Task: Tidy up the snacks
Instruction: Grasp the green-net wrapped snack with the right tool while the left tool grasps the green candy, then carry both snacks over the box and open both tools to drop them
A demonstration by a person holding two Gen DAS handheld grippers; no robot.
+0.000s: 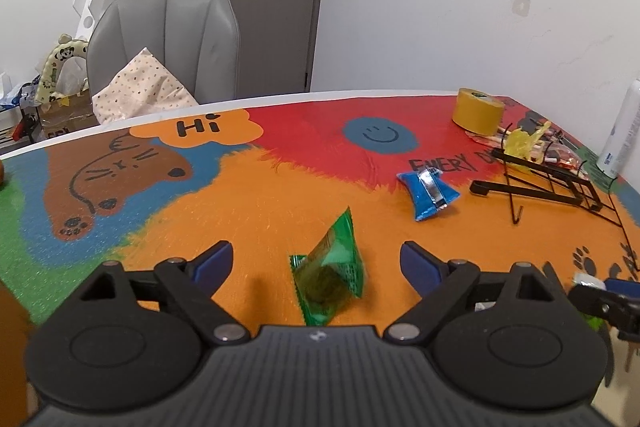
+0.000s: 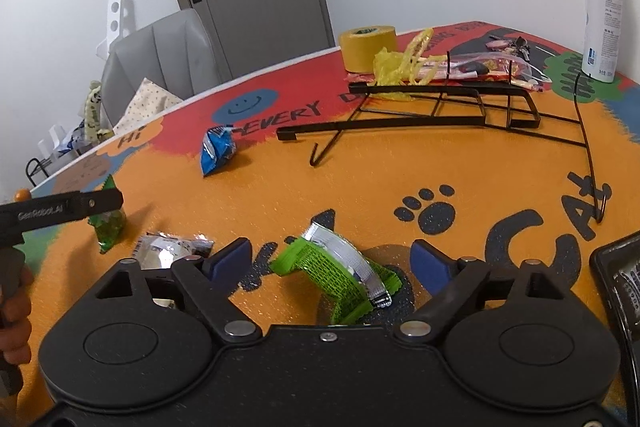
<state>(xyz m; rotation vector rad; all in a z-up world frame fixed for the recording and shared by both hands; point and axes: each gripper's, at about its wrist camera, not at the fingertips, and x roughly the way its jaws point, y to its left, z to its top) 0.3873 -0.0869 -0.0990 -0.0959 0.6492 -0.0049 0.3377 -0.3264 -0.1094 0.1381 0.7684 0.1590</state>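
My left gripper (image 1: 316,259) is open, its blue pads either side of a dark green snack packet (image 1: 330,271) that stands on the colourful mat; the packet also shows in the right wrist view (image 2: 107,225). My right gripper (image 2: 332,259) is open around a light green and silver snack packet (image 2: 340,273) lying on the mat. A blue snack packet (image 1: 428,191) lies farther out, and it also shows in the right wrist view (image 2: 216,151). A silver packet (image 2: 168,251) lies left of my right gripper.
A black wire rack (image 2: 440,107) lies tipped on the mat, with yellow and red wrapped snacks (image 2: 440,65) behind it. A yellow tape roll (image 2: 366,49) and a white spray bottle (image 2: 602,3) stand at the back. A black tray edge (image 2: 616,279) is at right. A grey chair (image 1: 164,43) stands beyond the table.
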